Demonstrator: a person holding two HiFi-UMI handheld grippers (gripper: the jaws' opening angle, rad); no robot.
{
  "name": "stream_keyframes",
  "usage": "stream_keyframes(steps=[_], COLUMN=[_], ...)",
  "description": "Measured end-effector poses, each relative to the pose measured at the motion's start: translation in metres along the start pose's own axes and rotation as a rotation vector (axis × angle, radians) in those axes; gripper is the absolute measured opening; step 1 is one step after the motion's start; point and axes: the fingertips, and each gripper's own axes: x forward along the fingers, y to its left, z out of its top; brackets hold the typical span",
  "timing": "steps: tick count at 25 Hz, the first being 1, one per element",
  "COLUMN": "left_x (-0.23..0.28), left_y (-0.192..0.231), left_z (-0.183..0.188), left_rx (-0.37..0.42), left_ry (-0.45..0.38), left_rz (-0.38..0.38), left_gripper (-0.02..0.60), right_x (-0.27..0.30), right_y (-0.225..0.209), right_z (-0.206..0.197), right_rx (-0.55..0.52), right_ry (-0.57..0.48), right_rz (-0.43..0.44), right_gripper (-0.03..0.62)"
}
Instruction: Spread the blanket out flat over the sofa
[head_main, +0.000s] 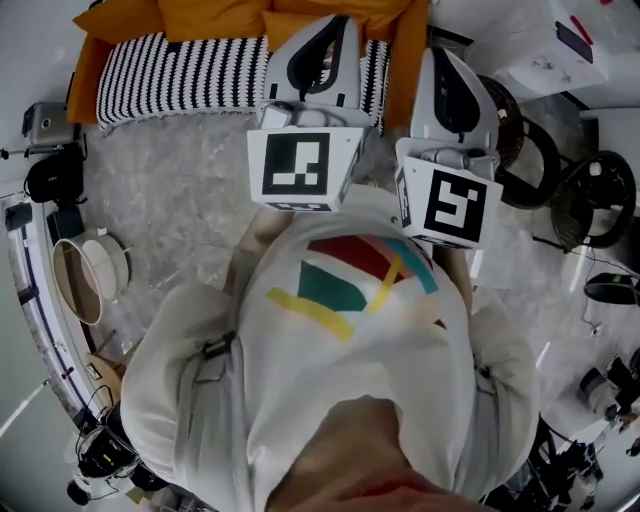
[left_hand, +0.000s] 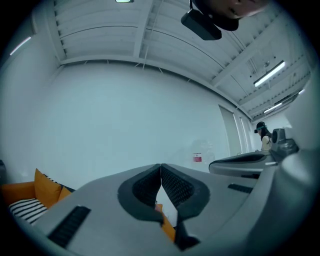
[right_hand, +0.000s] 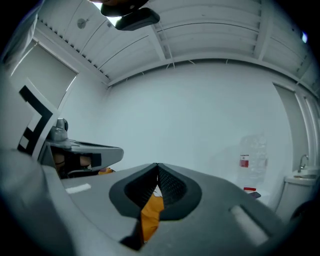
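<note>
I'm seeing a round white tub (head_main: 92, 272) on the marble floor (head_main: 170, 205), a tripod camera (head_main: 42, 124) just beyond the tub, and a black fan (head_main: 597, 200) well apart from it.

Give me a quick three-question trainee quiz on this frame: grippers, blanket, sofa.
1. True or false: the left gripper and the right gripper both have their jaws together.
2. The striped blanket lies: A) on the floor B) on the seat of the sofa C) over the person's shoulder.
3. Fill in: the cushions along the sofa's back are ____ in colour.
Key: 1 true; 2 B; 3 orange.
</note>
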Motion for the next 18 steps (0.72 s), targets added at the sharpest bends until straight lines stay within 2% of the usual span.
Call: stream_keyframes(steps=[3, 11, 18], left_x=[0.0, -0.006, -0.012], left_y=[-0.001, 0.008, 0.012], left_z=[0.001, 0.006, 0.007], left_rx=[0.019, 0.003, 0.011], left_ry=[0.0, -0.014, 0.012], left_rz=[0.007, 0.012, 0.006], left_gripper=[0.015, 0.015, 0.015], right_x=[0.0, -0.001, 0.001], right_y=[-0.002, 0.004, 0.008], right_z=[0.002, 0.007, 0.011], right_rx=[0.0, 0.007, 0.02], right_ry=[-0.006, -0.009, -0.015], right_rz=[0.003, 0.014, 0.021], right_gripper=[0.005, 0.005, 0.005])
